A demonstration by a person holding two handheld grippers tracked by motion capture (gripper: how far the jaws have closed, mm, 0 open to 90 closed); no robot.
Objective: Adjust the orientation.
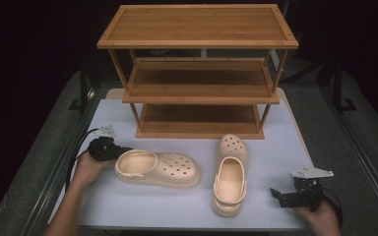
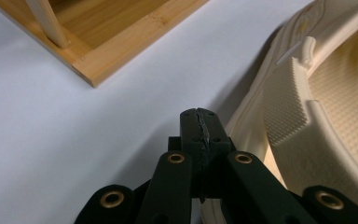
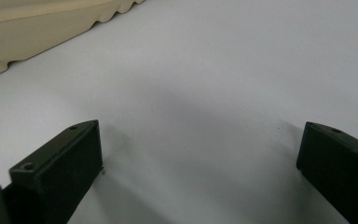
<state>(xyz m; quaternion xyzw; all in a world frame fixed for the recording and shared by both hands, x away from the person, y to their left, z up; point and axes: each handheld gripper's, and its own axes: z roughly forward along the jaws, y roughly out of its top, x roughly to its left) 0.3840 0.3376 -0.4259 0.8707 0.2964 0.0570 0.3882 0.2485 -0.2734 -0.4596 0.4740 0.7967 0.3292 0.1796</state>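
The cream perforated foam clog lies on its side on the white table, heel toward the left claw. That claw's jaws are together, empty, beside the heel rim. The right claw stands apart, resting near the second cream clog.

Two clogs lie side by side before the rack.
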